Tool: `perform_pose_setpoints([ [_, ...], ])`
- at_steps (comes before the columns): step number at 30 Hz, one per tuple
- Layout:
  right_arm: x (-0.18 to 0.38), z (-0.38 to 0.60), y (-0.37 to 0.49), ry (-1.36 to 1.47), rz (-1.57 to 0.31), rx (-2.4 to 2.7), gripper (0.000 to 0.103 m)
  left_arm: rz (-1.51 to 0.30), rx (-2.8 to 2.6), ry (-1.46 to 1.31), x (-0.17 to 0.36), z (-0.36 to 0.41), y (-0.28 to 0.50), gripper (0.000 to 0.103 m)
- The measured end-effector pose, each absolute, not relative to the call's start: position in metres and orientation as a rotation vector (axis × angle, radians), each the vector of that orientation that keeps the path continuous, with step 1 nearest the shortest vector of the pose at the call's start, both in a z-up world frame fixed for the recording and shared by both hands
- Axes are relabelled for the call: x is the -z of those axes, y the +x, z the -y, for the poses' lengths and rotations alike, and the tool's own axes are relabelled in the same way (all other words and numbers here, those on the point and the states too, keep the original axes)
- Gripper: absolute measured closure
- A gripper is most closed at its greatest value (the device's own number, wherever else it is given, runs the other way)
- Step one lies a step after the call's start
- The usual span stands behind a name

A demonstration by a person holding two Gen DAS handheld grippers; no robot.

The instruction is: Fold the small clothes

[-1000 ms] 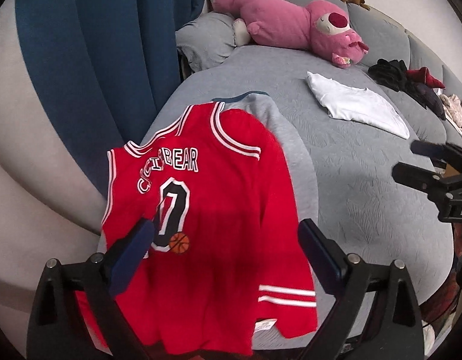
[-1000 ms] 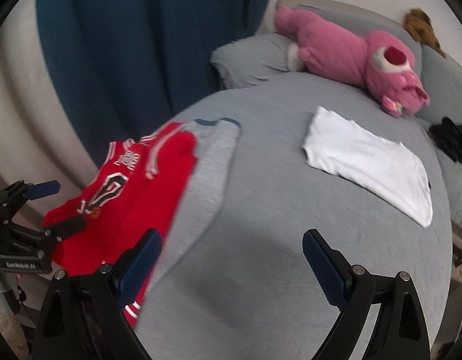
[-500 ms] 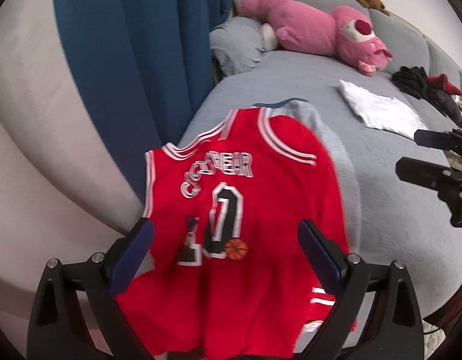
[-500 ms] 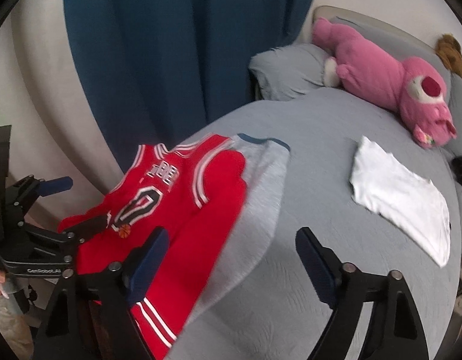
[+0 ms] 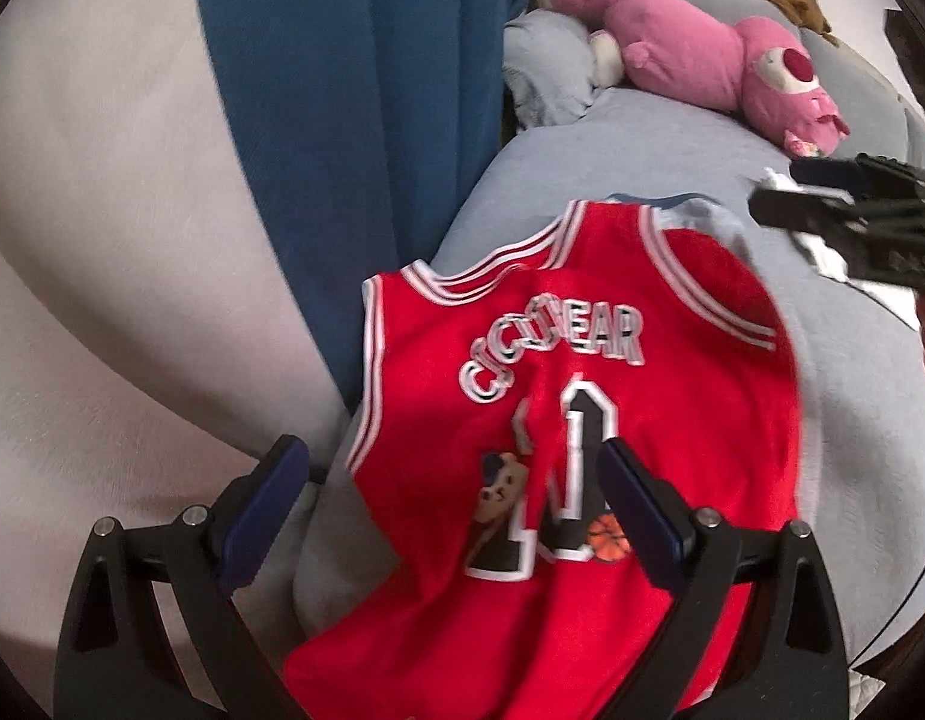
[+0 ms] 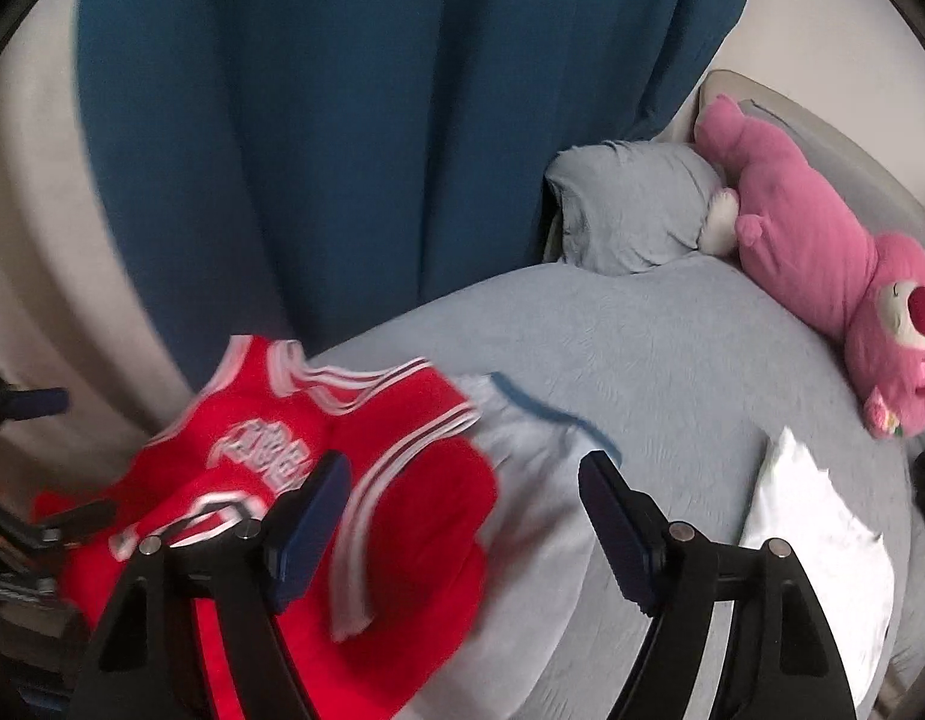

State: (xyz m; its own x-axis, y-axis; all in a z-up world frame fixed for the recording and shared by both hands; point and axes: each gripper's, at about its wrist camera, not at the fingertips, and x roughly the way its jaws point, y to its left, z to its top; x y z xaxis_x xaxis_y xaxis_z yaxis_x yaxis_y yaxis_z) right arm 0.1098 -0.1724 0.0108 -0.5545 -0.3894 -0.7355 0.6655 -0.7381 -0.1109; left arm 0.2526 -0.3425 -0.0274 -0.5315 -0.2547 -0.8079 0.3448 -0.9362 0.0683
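Red jersey [image 5: 582,420]: spread face up at the near left corner of the grey bed [image 5: 642,138], overlapping a grey garment [image 6: 522,480].
Left gripper [image 5: 453,516]: jaws wide apart above the jersey's lower half, gripping nothing.
Right gripper [image 6: 462,519]: jaws closing, pads pressing nothing, over the jersey's right shoulder and the grey garment.
White folded garment [image 6: 816,534]: farther right.
Pink plush bear [image 6: 840,258]: beside the pillow [image 6: 630,210].

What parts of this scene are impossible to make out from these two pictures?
- Grey garment, right wrist view: mostly covered by the red basketball jersey.
- Jersey's hem, left wrist view: cut off by the bottom edge.
- Jersey's lettering, right wrist view: blurred.
- Folded white cloth, left wrist view: hidden behind the right gripper.
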Motion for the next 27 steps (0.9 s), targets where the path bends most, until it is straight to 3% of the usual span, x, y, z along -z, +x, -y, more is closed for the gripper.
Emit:
perform_pose_setpoints([
  [7,0.021,0.181,0.069,1.015,-0.487,2.212,0.028,-0.117,2.460,1.298,0.037,0.355,0.246,0.007],
  [25,0.055,0.194,0.031,1.065,-0.228,2.033,0.028,-0.107,2.443,1.318,0.049,0.365,0.237,0.007],
  [27,0.057,0.196,0.029,1.086,-0.211,2.022,0.034,-0.113,2.447,1.321,0.050,0.365,0.237,0.007],
])
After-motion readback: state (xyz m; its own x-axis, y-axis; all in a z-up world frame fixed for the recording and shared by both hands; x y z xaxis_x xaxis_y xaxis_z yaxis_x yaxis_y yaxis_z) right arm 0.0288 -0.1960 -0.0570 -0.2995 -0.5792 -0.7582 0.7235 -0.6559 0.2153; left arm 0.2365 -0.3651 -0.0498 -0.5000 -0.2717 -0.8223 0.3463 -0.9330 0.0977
